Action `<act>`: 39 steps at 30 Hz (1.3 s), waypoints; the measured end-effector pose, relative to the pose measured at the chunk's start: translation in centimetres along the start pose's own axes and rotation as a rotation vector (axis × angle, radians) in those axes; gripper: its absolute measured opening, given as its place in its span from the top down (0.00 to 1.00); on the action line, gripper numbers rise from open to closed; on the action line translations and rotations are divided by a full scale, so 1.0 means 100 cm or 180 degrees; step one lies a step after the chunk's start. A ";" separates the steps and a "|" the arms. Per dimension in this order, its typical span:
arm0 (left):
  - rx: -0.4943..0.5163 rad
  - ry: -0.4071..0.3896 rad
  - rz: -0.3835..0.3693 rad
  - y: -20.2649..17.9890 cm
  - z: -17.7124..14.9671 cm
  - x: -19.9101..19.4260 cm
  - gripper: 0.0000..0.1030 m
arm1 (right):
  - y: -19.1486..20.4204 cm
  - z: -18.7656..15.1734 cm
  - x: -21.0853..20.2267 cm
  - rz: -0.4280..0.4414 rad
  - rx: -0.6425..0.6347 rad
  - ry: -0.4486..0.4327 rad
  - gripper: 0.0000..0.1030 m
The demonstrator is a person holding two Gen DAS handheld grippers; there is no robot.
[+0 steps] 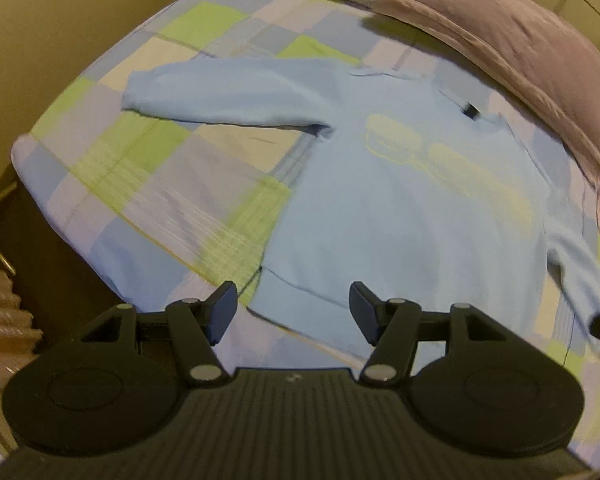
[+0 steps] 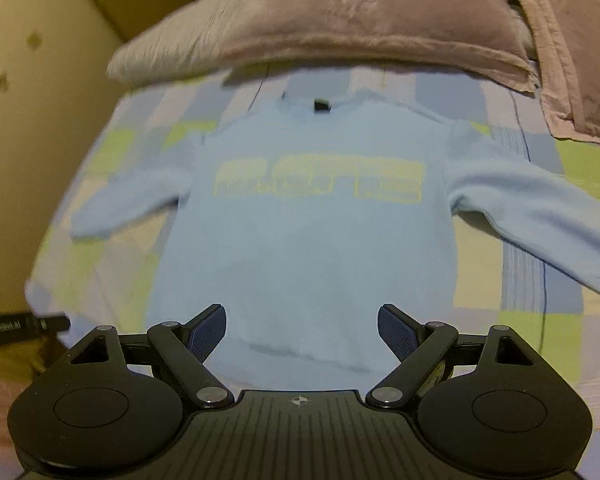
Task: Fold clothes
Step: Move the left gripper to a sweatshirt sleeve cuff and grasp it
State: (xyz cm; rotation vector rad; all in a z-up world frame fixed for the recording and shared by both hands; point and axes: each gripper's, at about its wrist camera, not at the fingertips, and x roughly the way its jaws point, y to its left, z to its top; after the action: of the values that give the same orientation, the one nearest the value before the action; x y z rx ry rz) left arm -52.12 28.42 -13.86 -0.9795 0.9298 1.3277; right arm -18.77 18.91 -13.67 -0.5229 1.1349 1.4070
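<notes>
Blue sweatshirt (image 2: 300,240) lies flat, face up, mid-bed, collar toward the pillows (image 2: 320,28), hem at the near edge. My left gripper (image 1: 293,312) and right gripper (image 2: 302,334) hover wide apart, empty. Pinching the checked sheet (image 1: 140,184) too could drag it. Bare room flanks both sleeves.

checked bedsheet (image 2: 532,320), blue, green, cream | mauve pillows (image 2: 340,28) at bed head | beige wall (image 2: 32,128) at left
</notes>
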 end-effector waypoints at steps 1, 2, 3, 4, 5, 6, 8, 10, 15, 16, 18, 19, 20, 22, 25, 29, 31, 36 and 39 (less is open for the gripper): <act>-0.0067 0.0005 -0.0012 0.008 0.007 0.006 0.43 | -0.007 0.004 0.001 0.0005 0.0140 -0.0046 0.17; -0.0133 0.0009 -0.0024 0.016 0.014 0.013 0.43 | -0.014 0.008 0.003 0.0007 0.0294 -0.0084 0.17; -0.0181 0.0019 -0.0038 0.025 0.023 0.021 0.43 | -0.021 0.012 0.004 0.0010 0.0448 -0.0123 0.17; -0.0228 0.0029 -0.0051 0.034 0.033 0.029 0.43 | -0.029 0.016 0.006 0.0012 0.0602 -0.0161 0.17; -0.0274 0.0039 -0.0065 0.044 0.042 0.038 0.43 | -0.038 0.020 0.008 0.0004 0.0793 -0.0203 0.17; -0.0326 0.0056 -0.0086 0.052 0.052 0.048 0.43 | -0.048 0.023 0.010 -0.0009 0.1000 -0.0247 0.17; -0.0430 0.0090 -0.0128 0.069 0.073 0.068 0.43 | -0.067 0.030 0.015 -0.0038 0.1389 -0.0328 0.17; -0.0573 0.0126 -0.0183 0.083 0.091 0.091 0.43 | -0.082 0.037 0.022 -0.0080 0.1722 -0.0395 0.17; -0.0935 0.0217 -0.0322 0.118 0.136 0.149 0.43 | -0.096 0.043 0.051 -0.0301 0.2245 -0.0398 0.17; -0.1007 0.0236 -0.0350 0.125 0.145 0.160 0.43 | -0.095 0.043 0.059 -0.0339 0.2311 -0.0383 0.17; -0.1262 0.0280 -0.0437 0.145 0.156 0.184 0.43 | -0.090 0.038 0.075 -0.0389 0.2417 -0.0351 0.17; -0.1383 0.0297 -0.0467 0.155 0.160 0.196 0.43 | -0.087 0.037 0.083 -0.0403 0.2455 -0.0308 0.17; -0.1504 0.0287 -0.0488 0.166 0.164 0.206 0.44 | -0.084 0.037 0.092 -0.0406 0.2471 -0.0272 0.17; -0.1747 0.0228 -0.0488 0.188 0.169 0.222 0.44 | -0.080 0.036 0.105 -0.0416 0.2460 -0.0218 0.17; -0.2108 0.0109 -0.0448 0.220 0.172 0.240 0.44 | -0.076 0.038 0.122 -0.0498 0.2382 -0.0162 0.17; -0.2694 -0.0071 -0.0422 0.258 0.166 0.262 0.47 | -0.076 0.036 0.142 -0.0569 0.2342 -0.0076 0.17; -0.2977 -0.0172 -0.0519 0.271 0.161 0.270 0.49 | -0.074 0.036 0.153 -0.0581 0.2289 -0.0026 0.17; -0.3242 -0.0600 -0.0777 0.275 0.153 0.277 0.55 | -0.074 0.041 0.180 -0.0634 0.2014 0.0091 0.17; -0.3467 -0.0737 -0.1036 0.277 0.145 0.290 0.62 | -0.079 0.041 0.192 -0.0621 0.1908 0.0154 0.17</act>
State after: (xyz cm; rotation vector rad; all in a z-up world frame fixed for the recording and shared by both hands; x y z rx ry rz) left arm -78.94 51.68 -37.43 -1.6432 -0.2221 1.6088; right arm -14.16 30.55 -30.72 -0.2272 1.4269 0.8305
